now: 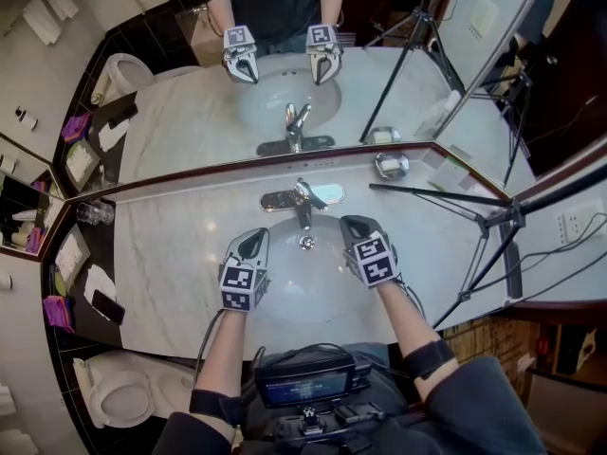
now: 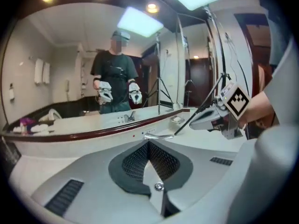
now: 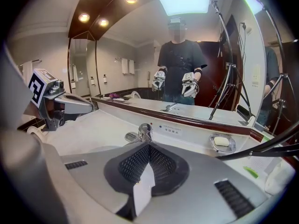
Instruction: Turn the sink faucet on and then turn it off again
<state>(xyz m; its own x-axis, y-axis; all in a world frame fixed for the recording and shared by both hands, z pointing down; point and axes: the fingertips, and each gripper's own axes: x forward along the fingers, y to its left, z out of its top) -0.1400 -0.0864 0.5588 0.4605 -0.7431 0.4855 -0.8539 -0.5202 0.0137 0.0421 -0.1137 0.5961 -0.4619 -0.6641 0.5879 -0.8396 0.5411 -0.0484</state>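
Note:
The chrome faucet [image 1: 302, 199] stands at the back of the white sink basin [image 1: 285, 297], and I see no stream under its spout. My left gripper [image 1: 254, 239] hovers over the basin's left side, shut and holding nothing. On the right side my right gripper [image 1: 354, 224] is also shut and empty, its tip close to the faucet without touching it. In the left gripper view the closed jaws [image 2: 148, 146] point at the faucet [image 2: 156, 136], with the right gripper [image 2: 210, 118] off to the right. The right gripper view shows its closed jaws [image 3: 148, 147] just below the faucet [image 3: 144, 132].
A soap dish [image 1: 391, 165] sits right of the faucet by the mirror [image 1: 285, 93]. A black tripod [image 1: 493, 221] stands on the right, one leg reaching over the counter. A glass [image 1: 95, 213] is at the counter's left end. A toilet [image 1: 119, 391] is lower left.

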